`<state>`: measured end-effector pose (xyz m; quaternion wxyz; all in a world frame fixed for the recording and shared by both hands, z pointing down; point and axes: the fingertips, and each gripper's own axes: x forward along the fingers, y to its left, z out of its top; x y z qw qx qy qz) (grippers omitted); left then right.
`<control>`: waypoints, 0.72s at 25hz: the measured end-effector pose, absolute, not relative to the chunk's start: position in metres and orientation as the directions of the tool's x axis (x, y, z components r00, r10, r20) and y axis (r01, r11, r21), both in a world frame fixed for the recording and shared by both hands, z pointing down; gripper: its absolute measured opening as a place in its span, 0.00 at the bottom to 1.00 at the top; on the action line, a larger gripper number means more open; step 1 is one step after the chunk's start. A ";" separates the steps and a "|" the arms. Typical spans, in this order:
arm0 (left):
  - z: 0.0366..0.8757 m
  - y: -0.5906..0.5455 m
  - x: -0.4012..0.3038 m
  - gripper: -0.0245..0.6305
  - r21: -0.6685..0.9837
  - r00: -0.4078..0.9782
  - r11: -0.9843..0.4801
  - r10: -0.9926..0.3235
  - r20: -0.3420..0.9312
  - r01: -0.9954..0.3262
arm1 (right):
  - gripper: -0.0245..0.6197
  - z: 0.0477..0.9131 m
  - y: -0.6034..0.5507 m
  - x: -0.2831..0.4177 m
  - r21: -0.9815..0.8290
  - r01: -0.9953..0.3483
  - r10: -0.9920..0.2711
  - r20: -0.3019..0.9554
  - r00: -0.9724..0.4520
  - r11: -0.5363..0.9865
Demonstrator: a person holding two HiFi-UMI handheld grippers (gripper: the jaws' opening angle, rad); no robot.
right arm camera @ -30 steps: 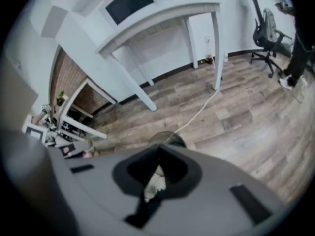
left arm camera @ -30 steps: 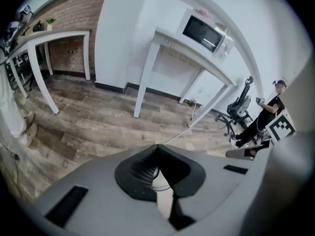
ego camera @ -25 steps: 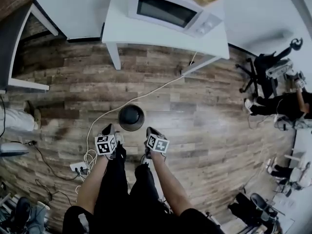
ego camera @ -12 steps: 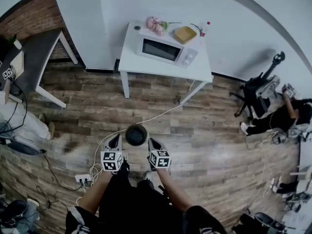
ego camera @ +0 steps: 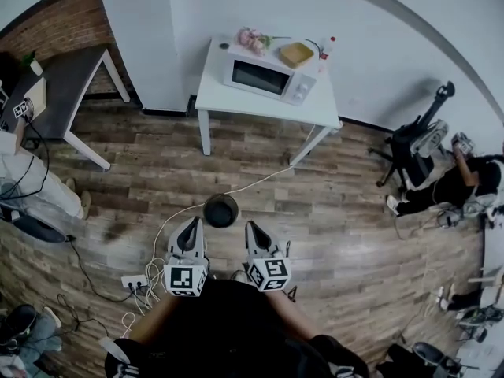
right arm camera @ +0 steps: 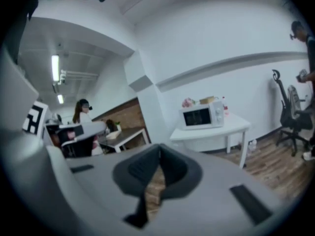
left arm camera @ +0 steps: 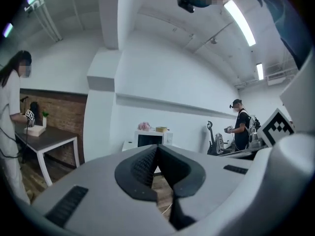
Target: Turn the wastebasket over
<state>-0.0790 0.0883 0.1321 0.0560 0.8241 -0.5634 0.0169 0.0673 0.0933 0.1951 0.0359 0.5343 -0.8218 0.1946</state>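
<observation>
In the head view, the black round wastebasket [ego camera: 220, 210] stands on the wooden floor just beyond both grippers. I cannot tell from above which way up it is. My left gripper [ego camera: 190, 228] is held near its left side and my right gripper [ego camera: 254, 231] near its right, both well above the floor and apart from it. Neither gripper view shows the basket. In the left gripper view the jaws of the left gripper [left arm camera: 157, 149] are shut with nothing between them. The right gripper [right arm camera: 160, 151] is shut and empty too, aimed toward the room.
A white table [ego camera: 236, 101] with a microwave [ego camera: 264, 75] stands by the far wall. A white cable [ego camera: 260, 181] runs across the floor to a power strip [ego camera: 132, 280]. A dark desk [ego camera: 67, 73] and a person [ego camera: 20, 179] are at left; an office chair [ego camera: 417, 144] and a seated person [ego camera: 465, 179] at right.
Both grippers have risen away from the floor and tipped up from pointing down to about level. The head view has pulled back and up. The wastebasket stays on the floor.
</observation>
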 end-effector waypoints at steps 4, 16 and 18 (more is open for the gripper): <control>0.139 0.107 -0.073 0.09 0.085 0.368 -0.360 -0.923 0.114 -0.929 | 0.09 0.182 0.125 0.064 -0.349 -0.857 -0.860 0.207 -0.466 0.380; 0.148 0.113 -0.053 0.09 0.096 0.385 -0.376 -0.915 0.117 -0.922 | 0.09 0.190 0.137 0.078 -0.298 -0.871 -0.849 0.249 -0.467 0.391; 0.148 0.115 -0.051 0.09 0.095 0.390 -0.381 -0.914 0.113 -0.920 | 0.09 0.190 0.137 0.081 -0.303 -0.869 -0.850 0.242 -0.467 0.391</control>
